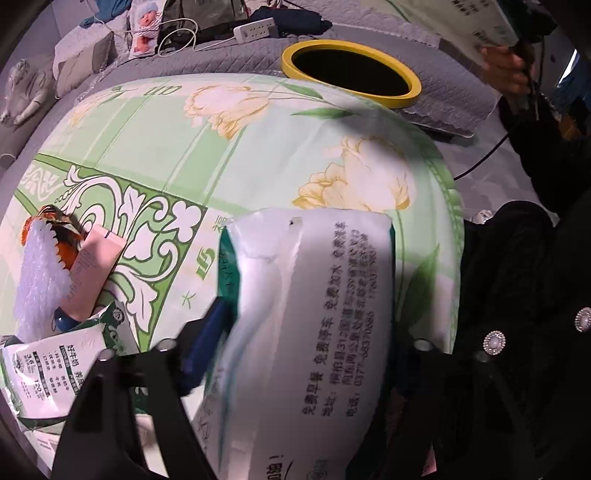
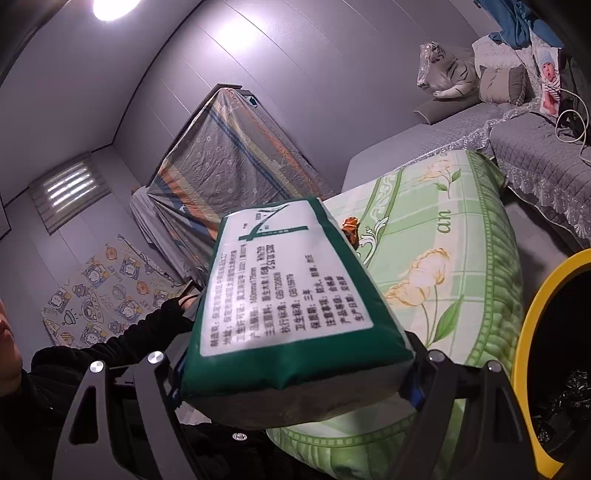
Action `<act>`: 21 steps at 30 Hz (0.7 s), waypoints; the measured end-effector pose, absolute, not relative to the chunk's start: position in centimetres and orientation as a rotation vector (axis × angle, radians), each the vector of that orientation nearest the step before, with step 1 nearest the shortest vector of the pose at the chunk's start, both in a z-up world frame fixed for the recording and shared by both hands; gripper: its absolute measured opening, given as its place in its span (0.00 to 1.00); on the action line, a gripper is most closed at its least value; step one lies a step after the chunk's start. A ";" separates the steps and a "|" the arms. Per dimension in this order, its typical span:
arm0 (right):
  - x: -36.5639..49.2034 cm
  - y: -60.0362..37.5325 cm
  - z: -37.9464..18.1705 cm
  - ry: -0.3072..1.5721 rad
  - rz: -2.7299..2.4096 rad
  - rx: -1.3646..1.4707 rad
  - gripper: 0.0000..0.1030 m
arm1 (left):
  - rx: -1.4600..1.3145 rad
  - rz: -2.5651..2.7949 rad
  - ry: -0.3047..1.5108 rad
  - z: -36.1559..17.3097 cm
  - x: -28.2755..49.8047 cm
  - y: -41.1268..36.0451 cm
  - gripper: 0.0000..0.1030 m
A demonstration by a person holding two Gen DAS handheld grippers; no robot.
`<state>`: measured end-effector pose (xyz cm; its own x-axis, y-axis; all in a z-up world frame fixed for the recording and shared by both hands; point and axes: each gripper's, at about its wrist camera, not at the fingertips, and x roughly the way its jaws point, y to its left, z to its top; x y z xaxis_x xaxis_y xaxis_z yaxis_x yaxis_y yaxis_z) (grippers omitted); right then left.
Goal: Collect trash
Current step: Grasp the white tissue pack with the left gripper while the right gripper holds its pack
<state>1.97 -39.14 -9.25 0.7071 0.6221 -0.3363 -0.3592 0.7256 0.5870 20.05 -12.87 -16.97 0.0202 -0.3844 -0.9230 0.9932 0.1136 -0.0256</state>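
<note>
My left gripper [image 1: 306, 354] is shut on a white tissue pack [image 1: 314, 332] with black print and green edges, held above the green floral cloth [image 1: 258, 155]. My right gripper [image 2: 295, 369] is shut on a second green and white tissue pack [image 2: 288, 295], held in the air beside the yellow-rimmed bin [image 2: 528, 332]. The bin [image 1: 351, 72] also shows at the far edge of the cloth in the left wrist view, and the right hand and its pack [image 1: 491, 29] show at the top right. More trash lies at the left: a pink tube [image 1: 92, 269], white bubble wrap [image 1: 40, 277], an orange wrapper [image 1: 55, 221] and a milk pouch [image 1: 48, 365].
A grey quilted sofa [image 1: 229, 55] lies behind with a power strip [image 1: 256, 29], cables, cushions and a tiger toy [image 2: 447, 74]. A covered frame [image 2: 236, 158] leans on the wall. The person's black sleeve [image 1: 517, 295] is at the right.
</note>
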 end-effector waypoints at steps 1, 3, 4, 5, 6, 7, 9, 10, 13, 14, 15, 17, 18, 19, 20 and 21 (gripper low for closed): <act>2.0 -39.0 -9.3 0.554 0.572 0.514 0.77 | 0.823 -1.278 0.961 -16.8 20.1 -12.7 0.53; 2.2 -38.8 -9.5 0.557 0.568 0.519 0.77 | 0.789 -1.272 0.949 -16.3 20.3 -12.3 0.42; 2.3 -38.8 -9.6 0.559 0.563 0.524 0.77 | 0.767 -1.268 0.944 -15.9 20.4 -11.9 0.38; 2.4 -38.8 -9.8 0.562 0.557 0.533 0.77 | 0.744 -1.262 0.931 -15.5 20.4 -11.5 0.36; 2.5 -38.9 -9.8 0.563 0.552 0.539 0.77 | 0.729 -1.259 0.919 -15.2 20.5 -11.3 0.34; 2.6 -38.9 -9.8 0.563 0.549 0.543 0.77 | 0.709 -1.248 0.895 -14.8 20.4 -10.7 0.33; 2.6 -38.9 -9.9 0.566 0.544 0.553 0.77 | 0.683 -1.215 0.858 -14.3 20.3 -10.2 0.32; 2.7 -38.9 -9.9 0.566 0.537 0.556 0.77 | 0.659 -1.192 0.832 -13.9 20.2 -9.7 0.31; 2.8 -38.8 -9.8 0.561 0.515 0.555 0.77 | 0.582 -1.146 0.781 -12.5 20.0 -8.5 0.31; 2.7 -38.7 -9.7 0.559 0.514 0.558 0.77 | 0.537 -1.126 0.753 -11.6 20.0 -8.0 0.31; 2.7 -38.7 -9.6 0.555 0.512 0.560 0.77 | 0.504 -1.110 0.730 -10.9 19.8 -7.5 0.31; 2.8 -38.5 -9.4 0.546 0.491 0.554 0.77 | 0.426 -1.053 0.665 -9.2 19.3 -6.6 0.31; 2.8 -38.5 -9.3 0.543 0.487 0.554 0.77 | 0.389 -1.011 0.632 -8.4 19.0 -6.2 0.31; 2.8 -38.4 -9.1 0.537 0.483 0.561 0.77 | 0.363 -0.978 0.611 -7.9 18.7 -6.0 0.31; 2.8 -38.3 -9.1 0.532 0.482 0.568 0.77 | 0.328 -0.914 0.576 -7.0 18.2 -5.8 0.31; 2.8 -38.2 -9.0 0.528 0.474 0.570 0.77 | 0.305 -0.875 0.553 -6.5 17.9 -5.6 0.31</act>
